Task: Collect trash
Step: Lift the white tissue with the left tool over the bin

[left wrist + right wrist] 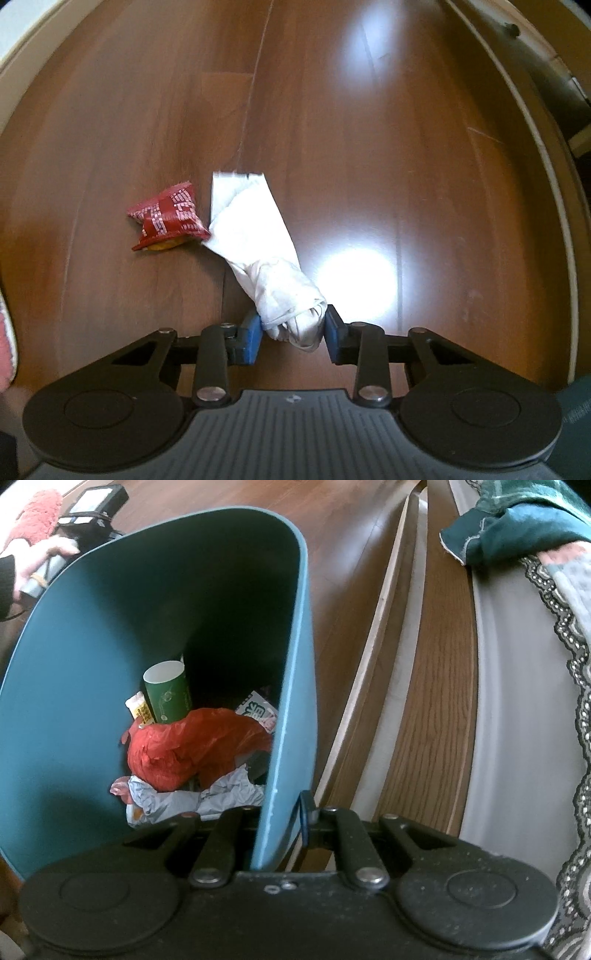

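Observation:
In the left wrist view my left gripper (294,334) is shut on the twisted near end of a white paper wrapper (255,236), which hangs out over the wooden floor (369,147). A red snack packet (168,219) lies on the floor just left of the wrapper. In the right wrist view my right gripper (280,823) is shut on the right wall of a teal trash bin (291,686). The bin holds a red plastic bag (192,749), a green paper cup (168,694), crumpled grey paper (207,797) and other packets.
A pale baseboard (543,155) curves along the right of the left view. A bed frame (424,701) with a lace-edged cover (565,627) and a green cloth (517,520) stands right of the bin. A hand with the other gripper (48,554) shows at upper left.

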`<state>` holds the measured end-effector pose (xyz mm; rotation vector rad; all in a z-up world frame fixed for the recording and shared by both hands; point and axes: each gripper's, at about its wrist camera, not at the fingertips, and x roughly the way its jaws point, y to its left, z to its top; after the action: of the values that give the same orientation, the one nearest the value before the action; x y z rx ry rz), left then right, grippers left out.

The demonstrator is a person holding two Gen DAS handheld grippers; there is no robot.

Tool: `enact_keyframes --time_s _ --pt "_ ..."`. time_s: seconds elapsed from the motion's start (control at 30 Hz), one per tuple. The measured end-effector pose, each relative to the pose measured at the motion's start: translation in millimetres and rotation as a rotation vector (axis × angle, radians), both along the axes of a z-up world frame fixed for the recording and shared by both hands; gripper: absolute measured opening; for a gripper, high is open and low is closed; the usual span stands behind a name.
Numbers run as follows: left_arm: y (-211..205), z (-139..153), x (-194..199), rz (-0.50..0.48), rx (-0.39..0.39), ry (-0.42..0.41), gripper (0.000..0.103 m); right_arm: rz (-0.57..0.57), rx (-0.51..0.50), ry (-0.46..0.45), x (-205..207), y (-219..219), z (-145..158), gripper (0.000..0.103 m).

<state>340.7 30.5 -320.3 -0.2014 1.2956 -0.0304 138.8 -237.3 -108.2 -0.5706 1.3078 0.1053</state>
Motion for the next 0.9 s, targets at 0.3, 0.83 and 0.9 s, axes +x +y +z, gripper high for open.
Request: enact_keyframes --time_s 0.3,0.83,0.9 --pt "-16.4 87.7 -62.2 -0.101 0.027 -0.088 0.033 0.021 -0.025 0.003 -1.6 3.3 -3.6 0.010" --pt "-65.2 246.3 -174.0 -0.297 0.019 -0.299 0.033 0.015 -0.036 -0.013 -2.0 2.1 -6.2 0.010" --pt "-73.3 259.4 -185.8 -0.336 -0.002 -0.322 0.033 0.023 -0.042 -0.015 -3.2 3.4 -6.0 0.010"
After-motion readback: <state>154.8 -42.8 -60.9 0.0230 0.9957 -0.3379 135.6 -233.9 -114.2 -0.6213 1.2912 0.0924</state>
